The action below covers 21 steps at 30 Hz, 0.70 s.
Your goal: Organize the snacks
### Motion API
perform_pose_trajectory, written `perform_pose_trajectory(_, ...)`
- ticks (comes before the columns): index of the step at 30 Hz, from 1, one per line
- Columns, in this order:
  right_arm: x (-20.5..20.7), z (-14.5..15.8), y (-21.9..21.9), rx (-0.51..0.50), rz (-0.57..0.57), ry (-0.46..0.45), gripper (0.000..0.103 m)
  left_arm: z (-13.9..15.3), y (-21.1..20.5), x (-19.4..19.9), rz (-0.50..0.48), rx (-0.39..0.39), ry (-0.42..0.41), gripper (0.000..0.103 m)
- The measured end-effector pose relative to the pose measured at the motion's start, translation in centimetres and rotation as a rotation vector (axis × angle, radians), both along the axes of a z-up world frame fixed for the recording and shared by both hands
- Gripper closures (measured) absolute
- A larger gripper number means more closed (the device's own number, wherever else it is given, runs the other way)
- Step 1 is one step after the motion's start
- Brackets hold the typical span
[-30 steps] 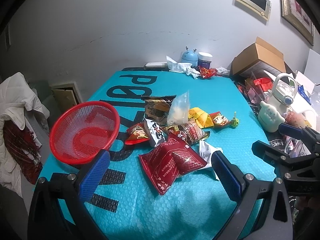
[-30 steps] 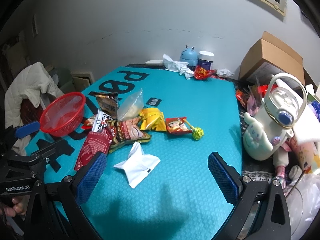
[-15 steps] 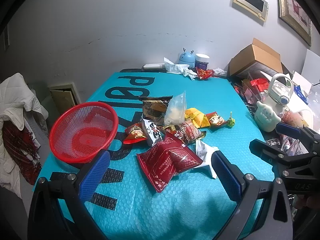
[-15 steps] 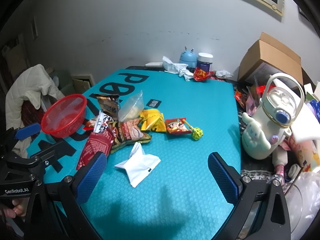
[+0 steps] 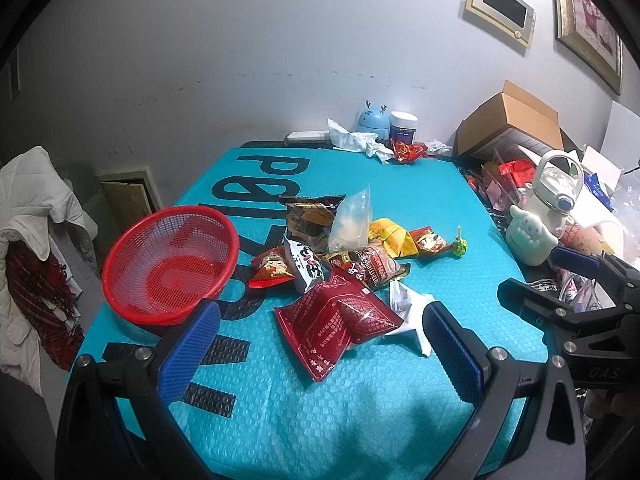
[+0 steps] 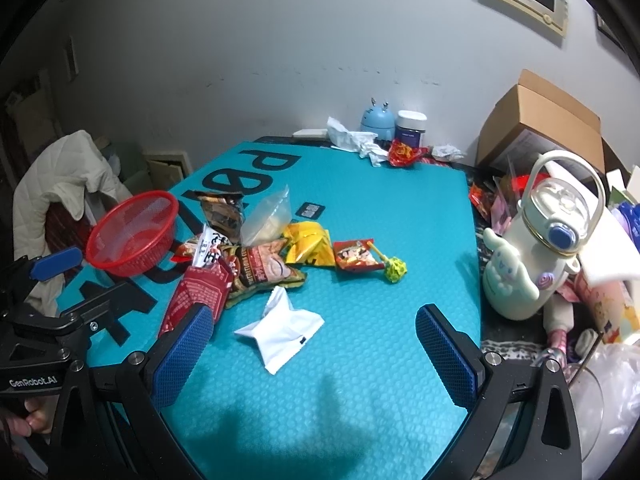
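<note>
The counter (image 5: 360,420), covered by a teal bubble mat with large black letters, fills the middle of both views. At centre left in the left wrist view sits a red mesh basket (image 5: 170,264), nothing in it, just left of the snack pile (image 5: 340,248); in the right wrist view it lies at the left edge of the mat (image 6: 132,236).

The left hand-held gripper (image 5: 320,344) hangs above the near part of the mat at lower centre, its blue-padded fingers spread wide and holding nothing. Between and just beyond those fingers lies a dark red packet (image 5: 336,324), the nearest of the snacks. The rest of the pile lies further up the frame.

The right hand-held gripper (image 6: 312,344) is likewise wide apart and empty at lower centre. A white packet (image 6: 284,330) lies between its fingers, nearer the left one. An orange packet (image 6: 356,260) and a small green lollipop (image 6: 394,268) lie further up, at centre.
</note>
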State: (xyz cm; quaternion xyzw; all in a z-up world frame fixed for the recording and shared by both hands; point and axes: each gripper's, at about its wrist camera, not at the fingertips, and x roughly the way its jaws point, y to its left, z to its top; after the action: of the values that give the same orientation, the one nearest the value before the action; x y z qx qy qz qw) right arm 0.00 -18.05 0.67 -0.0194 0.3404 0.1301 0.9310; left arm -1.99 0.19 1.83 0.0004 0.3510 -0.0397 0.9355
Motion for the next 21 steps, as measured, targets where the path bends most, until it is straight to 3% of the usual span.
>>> perform_pose_trajectory(21,-1.3,-1.0,0.0,0.04,0.041,0.002,0.0,-0.8,0.3,-1.4,-0.005,-0.044,0.015,0.0)
